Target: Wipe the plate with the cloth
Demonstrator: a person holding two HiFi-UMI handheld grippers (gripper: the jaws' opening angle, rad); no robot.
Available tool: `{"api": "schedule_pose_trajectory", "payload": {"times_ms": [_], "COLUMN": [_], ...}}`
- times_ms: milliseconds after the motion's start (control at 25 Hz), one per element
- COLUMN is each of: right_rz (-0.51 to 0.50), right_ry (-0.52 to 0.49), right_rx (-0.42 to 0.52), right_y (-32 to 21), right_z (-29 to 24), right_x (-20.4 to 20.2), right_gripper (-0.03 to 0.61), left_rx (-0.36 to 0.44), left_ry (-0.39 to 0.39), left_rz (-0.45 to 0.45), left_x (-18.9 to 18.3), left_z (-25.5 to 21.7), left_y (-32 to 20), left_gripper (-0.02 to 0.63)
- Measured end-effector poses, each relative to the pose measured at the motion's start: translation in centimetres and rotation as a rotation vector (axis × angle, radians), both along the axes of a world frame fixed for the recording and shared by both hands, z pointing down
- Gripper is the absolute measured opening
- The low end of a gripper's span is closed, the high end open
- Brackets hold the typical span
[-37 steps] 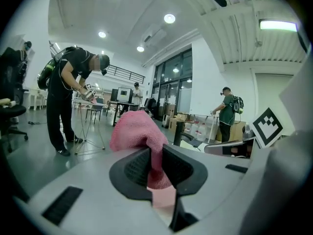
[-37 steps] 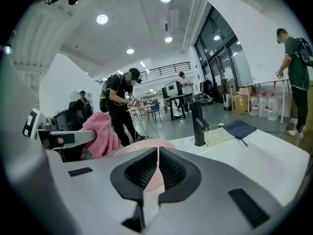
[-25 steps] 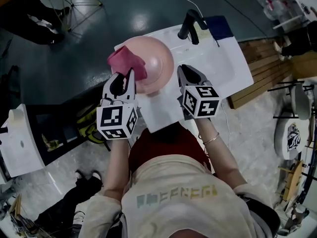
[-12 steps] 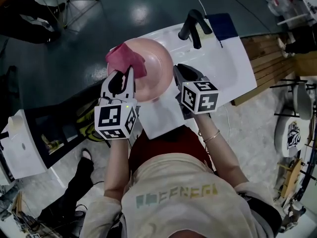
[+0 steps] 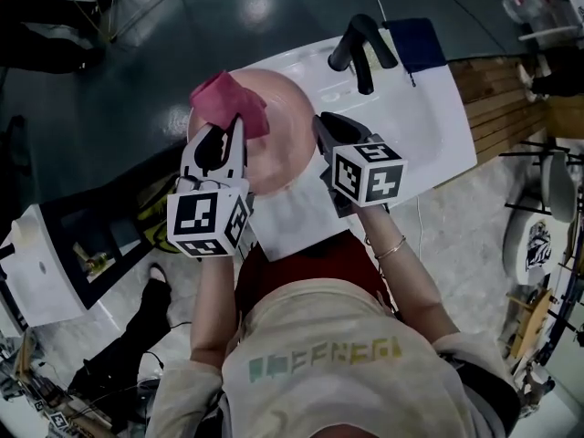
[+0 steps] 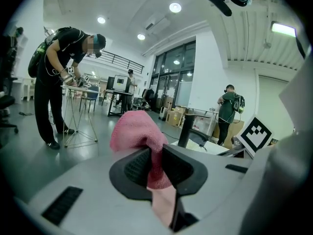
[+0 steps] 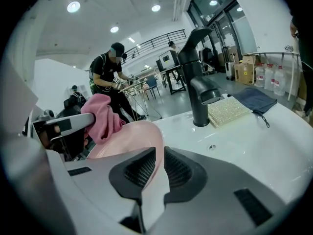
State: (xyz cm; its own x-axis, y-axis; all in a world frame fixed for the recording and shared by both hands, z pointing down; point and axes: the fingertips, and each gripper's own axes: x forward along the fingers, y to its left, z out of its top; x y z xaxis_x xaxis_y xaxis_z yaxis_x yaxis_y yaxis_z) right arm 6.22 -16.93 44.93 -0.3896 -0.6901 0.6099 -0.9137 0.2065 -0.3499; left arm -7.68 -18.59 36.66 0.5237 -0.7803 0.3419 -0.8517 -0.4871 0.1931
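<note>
A pale pink plate [image 5: 278, 135] is held above the left end of the white sink counter [image 5: 429, 117]. My right gripper [image 5: 321, 128] is shut on the plate's right rim [image 7: 146, 136]. My left gripper [image 5: 228, 128] is shut on a crumpled pink cloth [image 5: 228, 103], which lies against the plate's upper left part. In the left gripper view the cloth [image 6: 139, 136] bulges out from between the jaws. The right gripper view has the cloth [image 7: 100, 116] beyond the plate, with the left gripper [image 7: 58, 126] beside it.
A black tap [image 5: 358, 44] rises from the counter behind the plate, with a pale sponge [image 7: 227, 110] and a dark blue cloth [image 5: 415, 46] to its right. A drain hole [image 7: 211, 147] marks the basin. Several people [image 6: 63, 82] stand at tables across the hall.
Both grippers, the plate and the cloth have drifted slightly up and left in the head view. Both grips stay the same.
</note>
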Motion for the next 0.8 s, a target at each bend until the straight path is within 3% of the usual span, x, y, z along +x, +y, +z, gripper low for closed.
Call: {"api": "schedule_pose_trajectory", "payload": {"times_ms": [800], "right_rz": [-0.097], "right_ry": [0.016], "right_rx": [-0.1], "right_y": [-1.7], "right_z": [2.8], "right_x": [-1.0], "right_gripper": [0.066], "left_rx": [-0.052], "left_ry": [0.016], "left_rz": [-0.027], "left_x": [0.7], "left_z": [2.1], "left_y": [-2.2], "left_gripper": [0.067]}}
